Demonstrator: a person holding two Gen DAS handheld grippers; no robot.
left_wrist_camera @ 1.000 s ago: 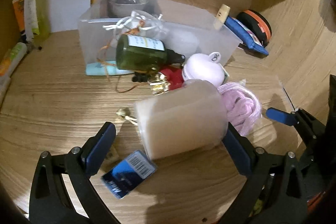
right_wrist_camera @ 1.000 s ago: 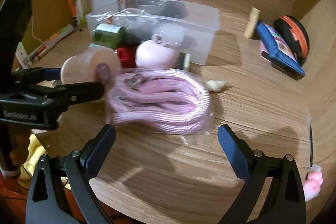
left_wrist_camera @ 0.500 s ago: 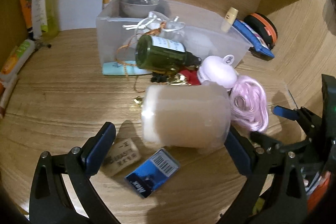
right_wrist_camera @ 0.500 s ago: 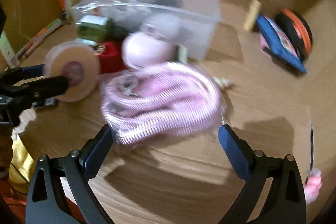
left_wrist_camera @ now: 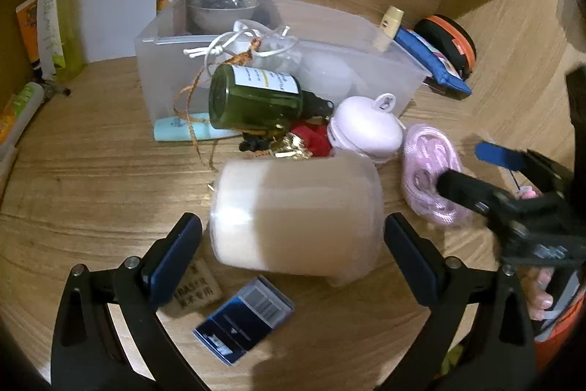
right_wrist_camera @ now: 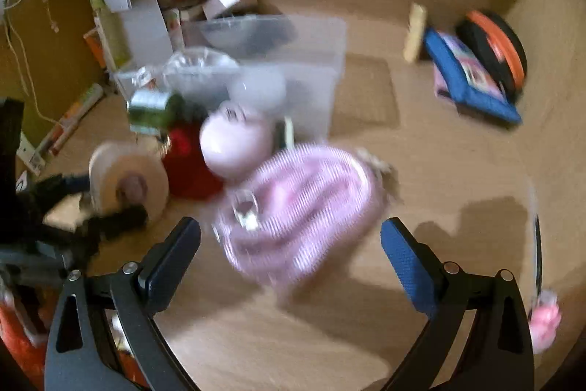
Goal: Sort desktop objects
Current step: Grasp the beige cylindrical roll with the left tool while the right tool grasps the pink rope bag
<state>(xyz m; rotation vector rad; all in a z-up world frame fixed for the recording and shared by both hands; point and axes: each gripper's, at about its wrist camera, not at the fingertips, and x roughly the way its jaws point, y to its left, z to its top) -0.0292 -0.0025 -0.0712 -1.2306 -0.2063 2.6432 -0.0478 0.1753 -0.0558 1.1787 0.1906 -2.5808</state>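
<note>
Between the spread fingers of the left tool (left_wrist_camera: 293, 239) lies a beige roll (left_wrist_camera: 293, 217) on the worktop (left_wrist_camera: 91, 171), gripped by neither pad. In the blurred right view, the right tool (right_wrist_camera: 291, 244) gapes open over a pink cord bundle (right_wrist_camera: 300, 207).

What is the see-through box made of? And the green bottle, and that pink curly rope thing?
The box looks like frosted, cloudy plastic: things inside show as blurs. The green bottle is dark and shiny with a paper label; glass or plastic, I cannot tell. The pink coil looks like woven cord, perhaps in a clear wrapper.
</note>
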